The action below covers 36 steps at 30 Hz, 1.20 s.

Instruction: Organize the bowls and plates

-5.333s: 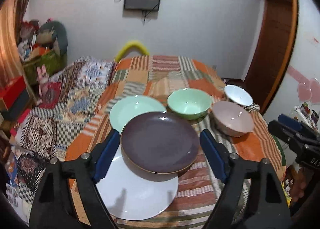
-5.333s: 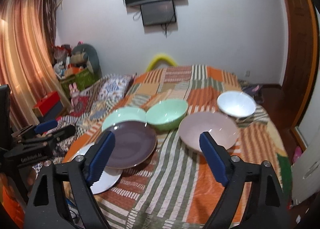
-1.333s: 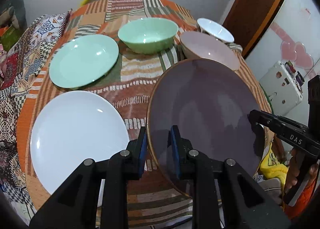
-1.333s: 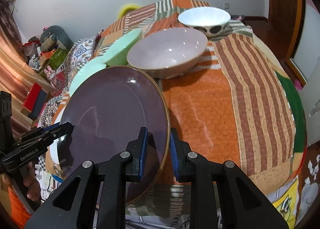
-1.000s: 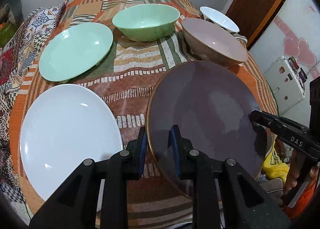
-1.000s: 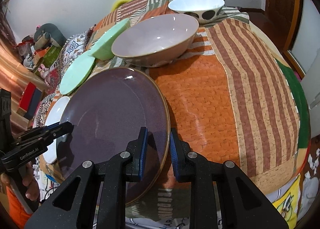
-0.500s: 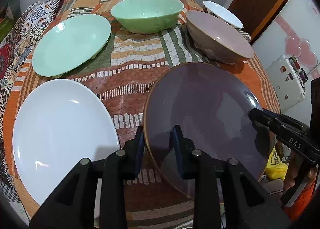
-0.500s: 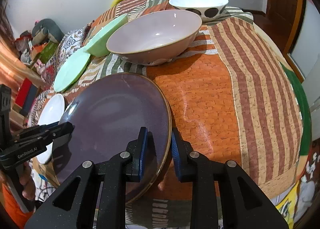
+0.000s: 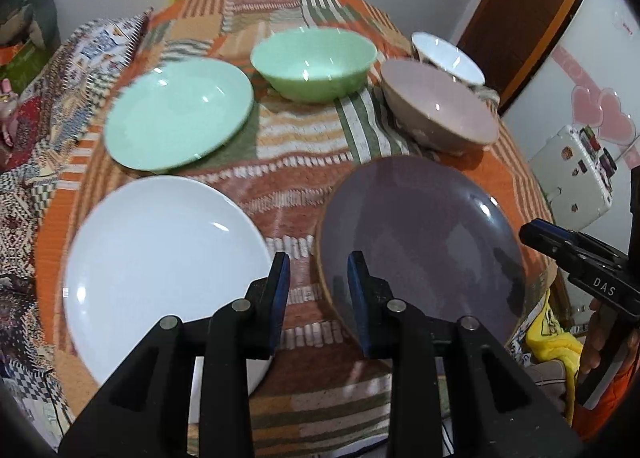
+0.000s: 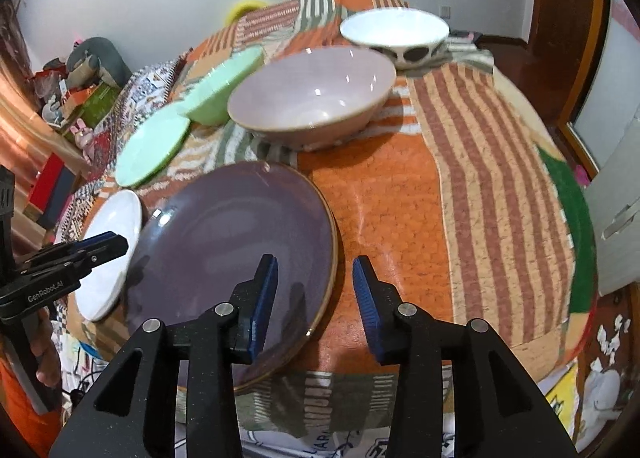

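The purple plate lies on the striped tablecloth near the front edge. My left gripper straddles its left rim and my right gripper straddles its right rim. Both sets of jaws are opening, and the pads stand clear of the rim. Left of the purple plate sits a white plate, with a green plate behind it. Along the back stand a green bowl, a pink bowl and a white spotted bowl.
Patterned blankets cover the area to the table's left. A white appliance and a wooden door frame stand to the right. A hand holds the right gripper's handle beside the table's front right edge.
Both grippers, earlier shut on the purple plate's rim, have spread their jaws and let go. The plate has come down onto the cloth. The left gripper has drawn back a little.
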Tool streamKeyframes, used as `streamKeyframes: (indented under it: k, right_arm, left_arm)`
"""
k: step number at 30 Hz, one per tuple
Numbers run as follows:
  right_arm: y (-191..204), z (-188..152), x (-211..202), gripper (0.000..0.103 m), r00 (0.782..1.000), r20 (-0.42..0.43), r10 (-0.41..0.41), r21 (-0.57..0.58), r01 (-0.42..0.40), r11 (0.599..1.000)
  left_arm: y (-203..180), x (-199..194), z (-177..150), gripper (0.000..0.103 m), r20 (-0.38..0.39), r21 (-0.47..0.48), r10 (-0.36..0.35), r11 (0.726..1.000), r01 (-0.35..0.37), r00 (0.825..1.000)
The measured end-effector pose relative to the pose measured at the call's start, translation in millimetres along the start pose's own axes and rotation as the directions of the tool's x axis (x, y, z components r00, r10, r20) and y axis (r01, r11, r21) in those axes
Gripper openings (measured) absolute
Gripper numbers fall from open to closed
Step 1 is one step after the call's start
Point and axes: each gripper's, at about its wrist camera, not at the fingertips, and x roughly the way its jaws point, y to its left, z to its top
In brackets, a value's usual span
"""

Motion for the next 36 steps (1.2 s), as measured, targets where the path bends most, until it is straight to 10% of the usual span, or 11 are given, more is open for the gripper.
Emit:
streamKeyframes:
  k: [17, 36]
  right_arm:
    - [74.9, 33.8, -33.3, 0.045, 0.984, 0.151, 0.096, -0.168, -0.07, 0.983]
    - [171.9, 30.1, 44.1, 0.055, 0.985, -0.017, 0.173, -0.324, -0.169, 0.931]
  left_arm:
    - [63.8, -109.3, -11.2, 0.06, 0.251, -0.115, 0.177, 0.982, -0.152, 0.952]
    - [168.1, -63.6, -52.5, 0.065, 0.082, -0.298, 0.21, 0.938, -0.178, 0.974]
